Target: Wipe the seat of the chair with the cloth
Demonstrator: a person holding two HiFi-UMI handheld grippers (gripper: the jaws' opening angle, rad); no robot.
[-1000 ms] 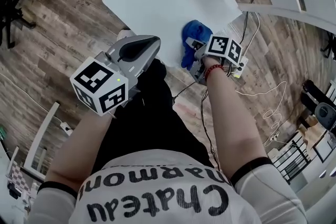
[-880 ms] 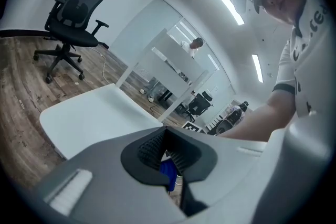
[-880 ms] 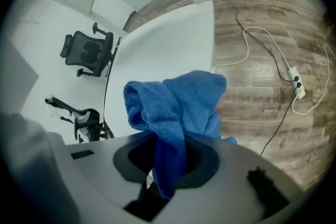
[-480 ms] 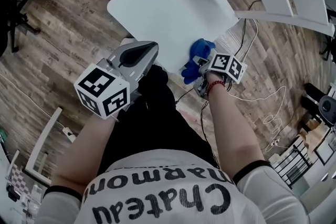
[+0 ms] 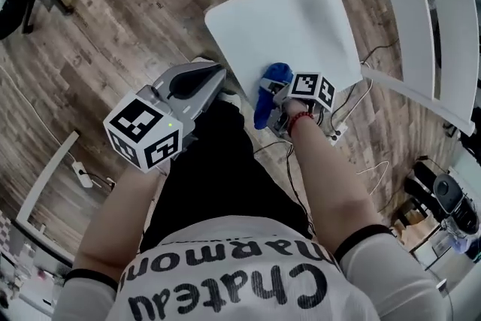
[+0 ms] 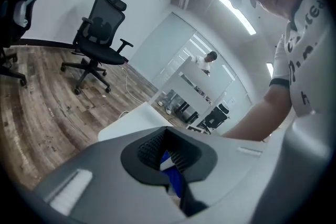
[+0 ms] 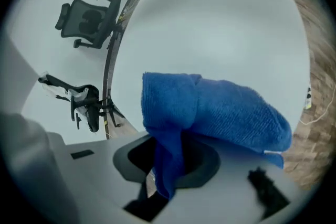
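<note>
The white chair seat (image 5: 293,22) lies ahead of me, tilted in the head view. A blue cloth (image 5: 270,79) rests bunched on the seat's near edge, and my right gripper (image 5: 282,95) is shut on it. In the right gripper view the cloth (image 7: 220,113) drapes out of the jaws over the seat (image 7: 220,29), with one fold hanging down between them. My left gripper (image 5: 216,77) hovers off the seat's near left side, above my leg, shut and holding nothing. The left gripper view shows its ribbed pads (image 6: 152,147) together.
The chair's white back slats (image 5: 421,19) rise at the right. Cables (image 5: 376,169) trail on the wood floor by the chair. A black office chair (image 6: 97,34) stands further off. A white frame (image 5: 45,184) lies at the left. My black-trousered legs (image 5: 218,169) are below the grippers.
The right gripper has dragged the cloth closer to the seat's near edge. The head view has swung, so the chair now sits further right. The left gripper has held its place.
</note>
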